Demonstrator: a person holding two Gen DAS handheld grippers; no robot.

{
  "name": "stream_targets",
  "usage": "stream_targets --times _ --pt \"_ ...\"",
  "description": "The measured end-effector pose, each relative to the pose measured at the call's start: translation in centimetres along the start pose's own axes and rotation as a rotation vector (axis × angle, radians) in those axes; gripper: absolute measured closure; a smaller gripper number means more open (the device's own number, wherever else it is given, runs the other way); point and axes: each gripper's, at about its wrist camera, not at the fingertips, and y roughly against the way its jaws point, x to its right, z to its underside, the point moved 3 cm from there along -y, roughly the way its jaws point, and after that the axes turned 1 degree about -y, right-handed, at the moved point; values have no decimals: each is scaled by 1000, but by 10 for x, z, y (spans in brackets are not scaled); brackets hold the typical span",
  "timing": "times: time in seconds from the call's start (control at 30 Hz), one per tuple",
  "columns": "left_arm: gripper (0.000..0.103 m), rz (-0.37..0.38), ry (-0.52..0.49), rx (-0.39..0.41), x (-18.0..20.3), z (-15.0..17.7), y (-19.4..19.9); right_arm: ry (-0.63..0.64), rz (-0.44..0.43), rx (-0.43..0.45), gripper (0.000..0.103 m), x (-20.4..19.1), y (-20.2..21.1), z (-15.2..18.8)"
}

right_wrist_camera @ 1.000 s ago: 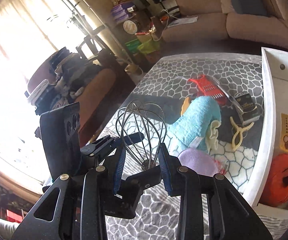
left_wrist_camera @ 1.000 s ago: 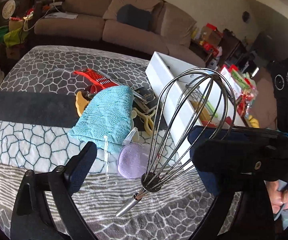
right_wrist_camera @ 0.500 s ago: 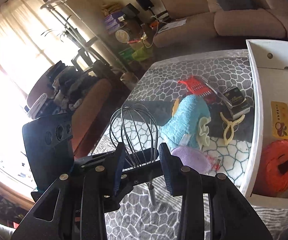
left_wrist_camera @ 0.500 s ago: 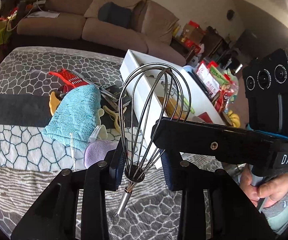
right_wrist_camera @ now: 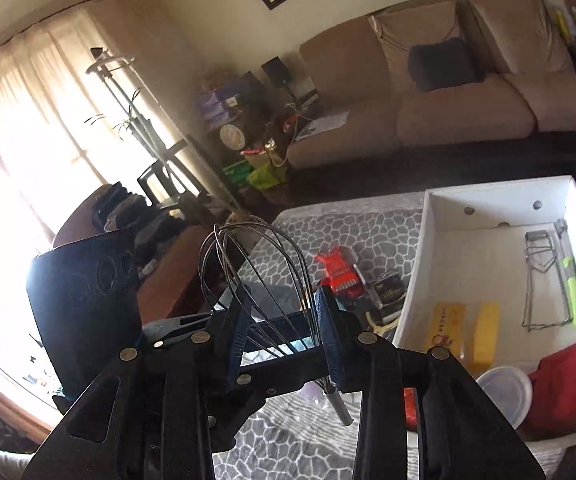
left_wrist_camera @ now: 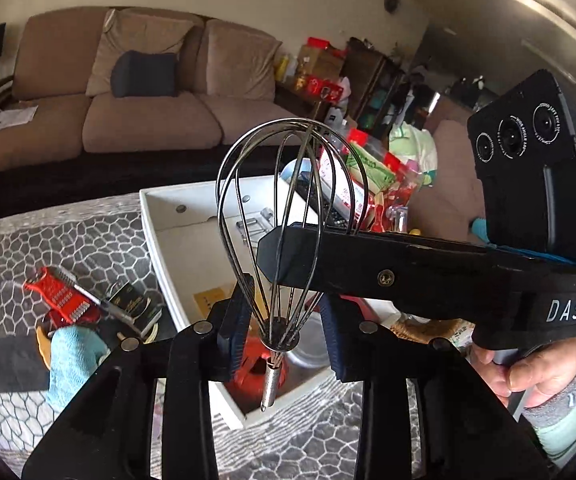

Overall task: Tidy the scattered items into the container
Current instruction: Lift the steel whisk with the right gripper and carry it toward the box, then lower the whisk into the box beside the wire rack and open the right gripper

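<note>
Both grippers are holding one wire whisk (left_wrist_camera: 288,216) in the air, upright, loops up and handle pointing down, above the near end of the white box (left_wrist_camera: 176,248) on the patterned bench (left_wrist_camera: 40,248). The left gripper (left_wrist_camera: 284,320) is narrowed around the base of the wires, its blue fingers (left_wrist_camera: 234,320) pressing the bundle just above the collar. The right gripper (right_wrist_camera: 284,332), crossing in front from the right in the left wrist view, is clamped on the same wires a little higher; its fingers (right_wrist_camera: 238,328) are standing only slightly apart with the wires between them. A hand (left_wrist_camera: 528,372) in a grey cuff is gripping the right handle. Inside the box are lying a yellow packet (right_wrist_camera: 464,328), a clear lid (right_wrist_camera: 504,392), a red cloth (right_wrist_camera: 560,384) and an orange ball (left_wrist_camera: 256,364). On the bench beside the box are resting a red grater (left_wrist_camera: 62,292), a small dark box (left_wrist_camera: 132,304) and a blue cloth (left_wrist_camera: 72,360).
</note>
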Motion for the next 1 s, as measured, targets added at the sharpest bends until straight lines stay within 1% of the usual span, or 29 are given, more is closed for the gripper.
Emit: stream_targets --times 0.1,0.2,0.3,0.4,0.47,0.57,0.67,0.73,0.77,0.8,0.83,0.93,1.0 --pt "73 32 0 -26 10 -33 -46 -21 48 34 69 35 17 -31" --pt "73 55 24 -62 11 -53 -97 -59 78 59 69 77 21 -54" --pt "73 76 56 -126 2 -55 -152 -93 111 47 69 124 11 -65" --pt "73 65 76 -200 -16 -49 -201 -181 95 17 69 177 -11 -63" --pt "73 55 96 -252 -31 -46 -228 -244 80 6 69 209 -27 -59" --pt "73 63 133 -300 -51 -45 -252 -311 56 -6 69 245 -48 -52" --pt "73 45 128 -341 -62 -42 -266 -340 34 -10 69 267 -64 -51" --pt "73 21 132 -345 -72 -40 -272 -358 38 -18 69 280 -74 -50" --pt "73 28 154 -346 -76 -39 -276 -377 38 -21 69 288 -78 -49" --pt "73 43 178 -352 -80 -38 -282 -389 41 -24 69 294 -83 -47" --pt "72 42 188 -364 -82 -35 -288 -391 49 -23 69 298 -87 -47" --pt "72 1 179 -412 -82 -24 -306 -397 70 -40 69 307 -101 -44" --pt "68 -7 181 -424 -83 -20 -314 -391 114 -67 69 313 -110 -43"
